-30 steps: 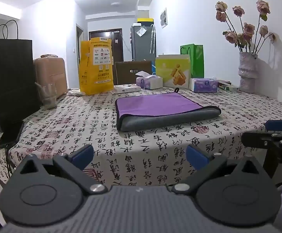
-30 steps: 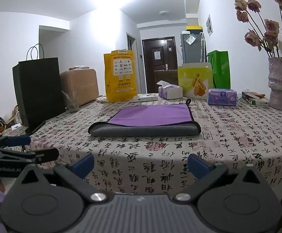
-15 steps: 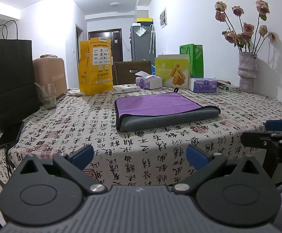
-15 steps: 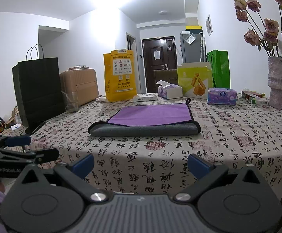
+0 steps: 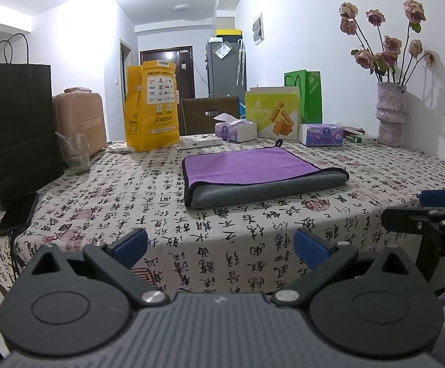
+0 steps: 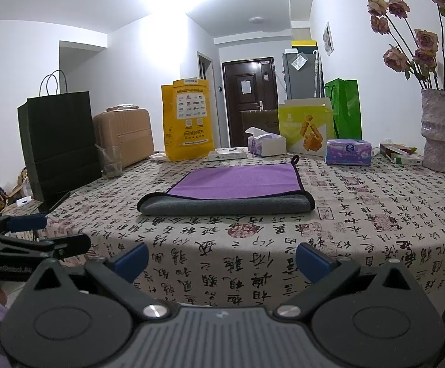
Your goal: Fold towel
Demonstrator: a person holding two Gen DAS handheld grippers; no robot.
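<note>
Left wrist view: towel (image 5: pixel 250 168) lying folded once at least on the table (image 5: pixel 106 202), purple face up, grey rounded fold toward the camera, hanging loop at the far edge. Judged well along, perhaps finished; a further fold possibly left. Left gripper (image 5: pixel 221 245) held off the table's near edge, well apart from the towel, fingers (image 5: pixel 130 243) spread wide, nothing between them. Left of the towel, a drinking glass (image 5: pixel 76 153) with what looks like a straw or stick inside. Beyond the towel, a tissue box (image 5: pixel 236 129) with a tissue sticking out.

Right wrist view: towel (image 6: pixel 231 188) again flat and square, edges roughly aligned. Right gripper (image 6: pixel 222 256) also short of the table, fingers (image 6: pixel 313 260) parted and bare. Right of the towel, a vase (image 6: pixel 438 135) holding dried roses; beyond it, black bag (image 6: pixel 58 144), yellow bag (image 6: pixel 188 119) and green bag (image 6: pixel 345 107), contents hidden.
</note>
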